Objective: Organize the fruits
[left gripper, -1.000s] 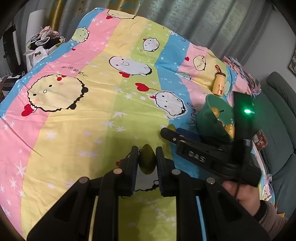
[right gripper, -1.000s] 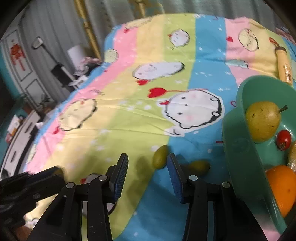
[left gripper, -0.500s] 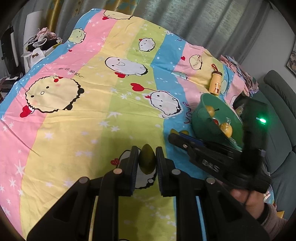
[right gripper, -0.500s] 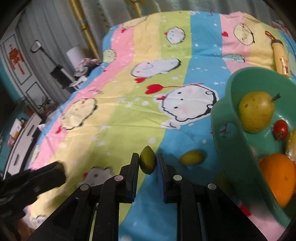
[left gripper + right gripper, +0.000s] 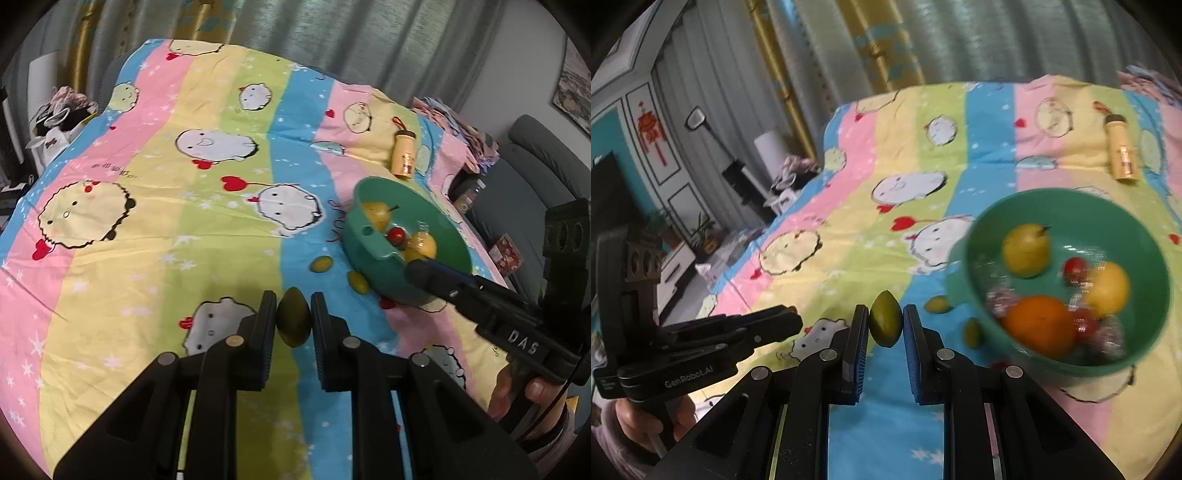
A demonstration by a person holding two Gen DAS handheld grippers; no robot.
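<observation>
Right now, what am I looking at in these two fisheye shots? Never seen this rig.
No robot here: a person holds a two-finger tool in each hand, and each tool carries a fisheye camera looking along its fingers.

In the left tool's picture, the left gripper is shut on a dark green olive-like fruit; the other tool shows at the right edge.

In the right tool's picture, the right gripper is shut on a lime-green fruit.

Below is a striped cartoon bedsheet with a green bowl holding a pear, an orange, a yellow fruit and cherry tomatoes. Two small green fruits lie loose beside the bowl. A yellow bottle lies further back.
</observation>
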